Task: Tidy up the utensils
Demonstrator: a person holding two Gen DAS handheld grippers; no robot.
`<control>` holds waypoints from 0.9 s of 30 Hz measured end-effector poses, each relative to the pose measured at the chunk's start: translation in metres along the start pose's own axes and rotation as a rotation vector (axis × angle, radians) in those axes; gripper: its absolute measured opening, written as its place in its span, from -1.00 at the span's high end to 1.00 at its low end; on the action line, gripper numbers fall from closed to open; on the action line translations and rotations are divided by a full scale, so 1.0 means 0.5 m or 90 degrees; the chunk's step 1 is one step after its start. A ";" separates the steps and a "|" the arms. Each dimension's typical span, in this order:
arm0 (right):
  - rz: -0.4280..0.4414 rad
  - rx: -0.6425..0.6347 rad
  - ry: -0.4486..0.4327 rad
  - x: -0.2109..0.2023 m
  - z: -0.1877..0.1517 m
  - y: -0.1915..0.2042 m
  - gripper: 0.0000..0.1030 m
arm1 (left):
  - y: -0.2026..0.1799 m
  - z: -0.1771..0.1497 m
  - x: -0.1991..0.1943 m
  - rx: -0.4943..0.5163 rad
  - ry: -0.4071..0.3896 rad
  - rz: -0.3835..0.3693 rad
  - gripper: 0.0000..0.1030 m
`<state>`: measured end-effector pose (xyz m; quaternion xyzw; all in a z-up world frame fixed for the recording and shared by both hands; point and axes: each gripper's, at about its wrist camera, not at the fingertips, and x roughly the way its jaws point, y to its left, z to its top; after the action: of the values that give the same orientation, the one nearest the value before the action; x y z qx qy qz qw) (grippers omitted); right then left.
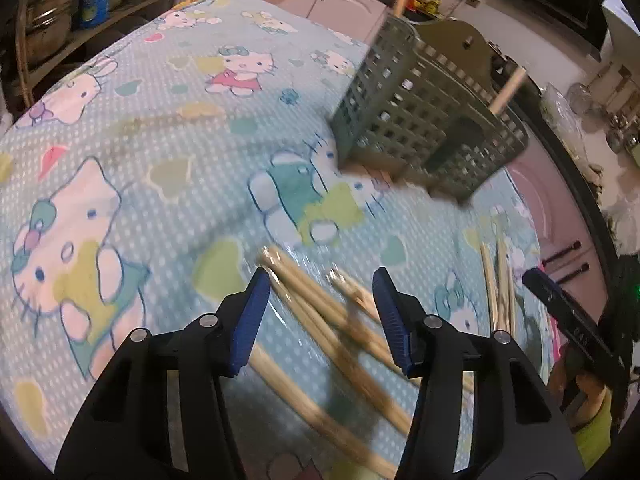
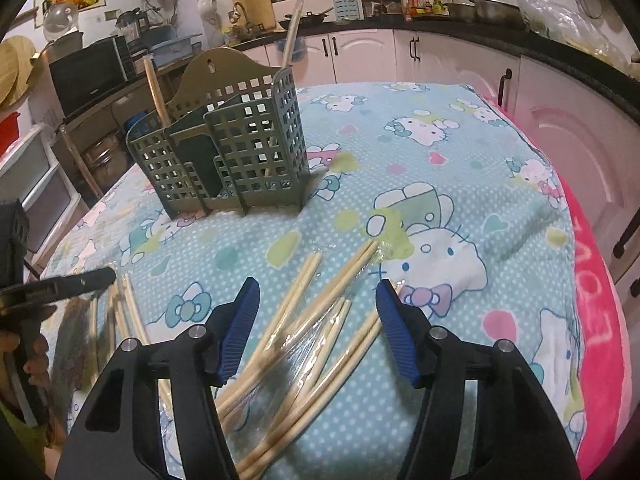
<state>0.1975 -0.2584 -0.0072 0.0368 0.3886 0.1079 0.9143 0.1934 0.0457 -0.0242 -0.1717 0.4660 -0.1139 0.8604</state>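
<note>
A grey-green perforated utensil caddy [image 2: 224, 152] stands on the table with two wooden sticks [image 2: 154, 92] upright in it; it also shows in the left wrist view [image 1: 416, 120]. Several bamboo chopsticks [image 2: 312, 340] in clear wrap lie loose on the Hello Kitty cloth. My right gripper [image 2: 318, 300] is open and empty just above them. My left gripper [image 1: 320, 292] is open and empty over another blurred bunch of chopsticks [image 1: 340, 332]. More chopsticks [image 1: 500, 292] lie to its right. The right gripper's finger [image 1: 560, 300] shows at the right edge.
The table is covered by a light blue Hello Kitty cloth [image 2: 460, 168] with a pink edge [image 2: 596, 320] on the right. Pink kitchen cabinets [image 2: 440, 52] and a cluttered counter ring the table. A shelf with pots [image 1: 48, 28] stands at the left.
</note>
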 end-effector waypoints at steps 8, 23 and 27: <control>-0.002 0.024 0.038 0.045 0.018 -0.020 -0.01 | 0.016 0.040 0.025 -0.013 0.010 0.017 0.61; 0.010 0.086 0.096 0.117 0.052 -0.061 0.20 | -0.029 0.081 0.073 0.054 0.050 0.030 0.67; 0.006 0.106 0.098 0.129 0.066 -0.071 0.45 | -0.042 0.085 0.085 0.069 0.062 0.025 0.82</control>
<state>0.2706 -0.2777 -0.0351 0.1059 0.4653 0.0823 0.8749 0.2514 0.0194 -0.0267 -0.1098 0.5035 -0.1306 0.8470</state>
